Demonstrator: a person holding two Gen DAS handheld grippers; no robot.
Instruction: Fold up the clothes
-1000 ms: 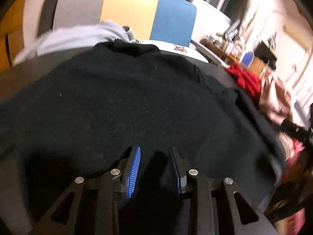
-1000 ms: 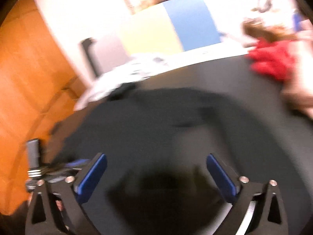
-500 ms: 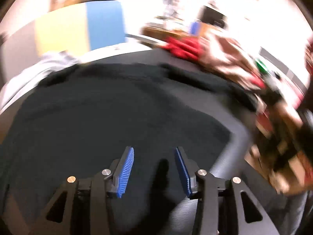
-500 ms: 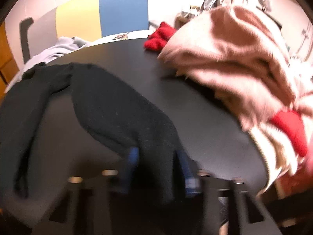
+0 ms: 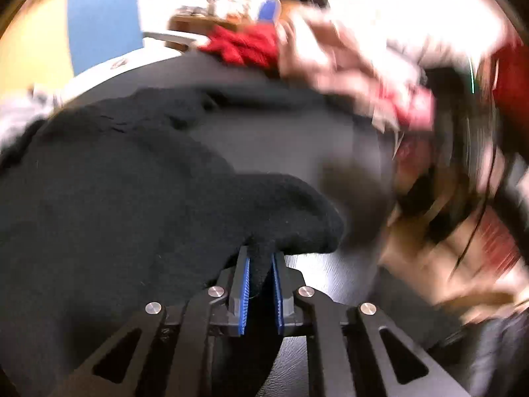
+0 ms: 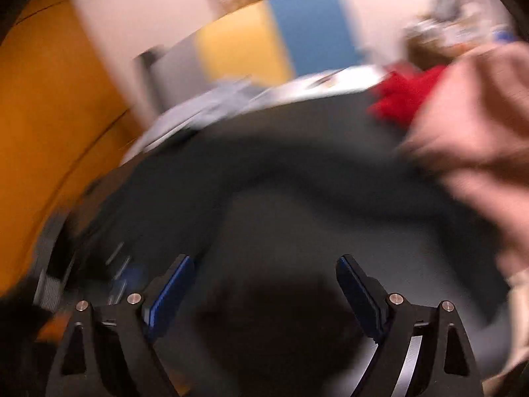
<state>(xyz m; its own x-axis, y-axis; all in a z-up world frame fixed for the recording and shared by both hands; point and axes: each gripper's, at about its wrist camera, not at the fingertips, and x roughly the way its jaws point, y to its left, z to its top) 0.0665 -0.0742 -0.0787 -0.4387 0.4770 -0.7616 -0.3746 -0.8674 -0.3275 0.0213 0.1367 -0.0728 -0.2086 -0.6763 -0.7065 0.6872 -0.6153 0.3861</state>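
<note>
Black garment (image 5: 132,198) is pinched in the closing left tongs (image 5: 261,264); right tongs (image 6: 264,274) are opening, empty. No readable writing.

A cluttered home room: heaped clothes (image 5: 347,63) at upper right, a colour-block panel (image 6: 274,43) at top centre, an orange wooden door (image 6: 43,125) at left.

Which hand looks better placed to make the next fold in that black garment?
Left, probably. The left gripper already has a fold of the black garment between its fingers, closing on it. The right gripper is opening, nothing between its fingers, over the table.
</note>
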